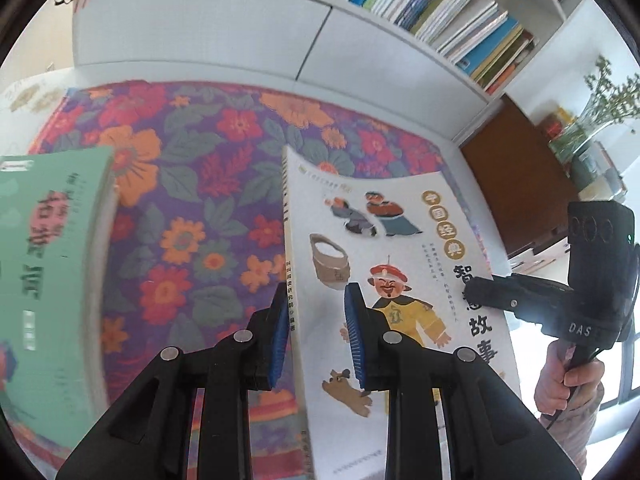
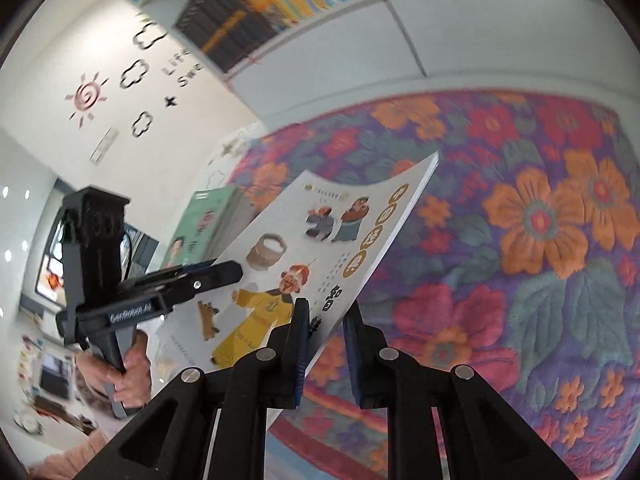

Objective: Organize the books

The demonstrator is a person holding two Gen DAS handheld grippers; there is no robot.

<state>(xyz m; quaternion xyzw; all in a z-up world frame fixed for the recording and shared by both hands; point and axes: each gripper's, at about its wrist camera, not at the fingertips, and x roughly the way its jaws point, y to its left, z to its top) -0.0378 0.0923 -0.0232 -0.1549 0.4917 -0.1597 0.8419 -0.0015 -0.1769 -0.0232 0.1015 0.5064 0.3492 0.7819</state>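
A thin white picture book (image 1: pixel 400 264) with cartoon figures on its cover is held tilted above the flowered cloth (image 1: pixel 208 184). My left gripper (image 1: pixel 316 328) has its jaws either side of the book's spine edge, with a visible gap to the right pad. My right gripper (image 2: pixel 326 340) straddles the opposite long edge of the same book (image 2: pixel 320 240), its jaws also a little apart. Each gripper shows in the other's view: the right one (image 1: pixel 472 292) and the left one (image 2: pixel 236 272). A green book (image 1: pixel 48 264) lies at the left, also seen in the right wrist view (image 2: pixel 204 228).
White bookshelves with rows of books (image 1: pixel 452 12) run along the back, above white cabinet doors (image 1: pixel 208 28). A brown board (image 1: pixel 520 184) and a vase with green stems (image 1: pixel 592 116) stand at the right. The wall (image 2: pixel 120 92) bears sun and cloud stickers.
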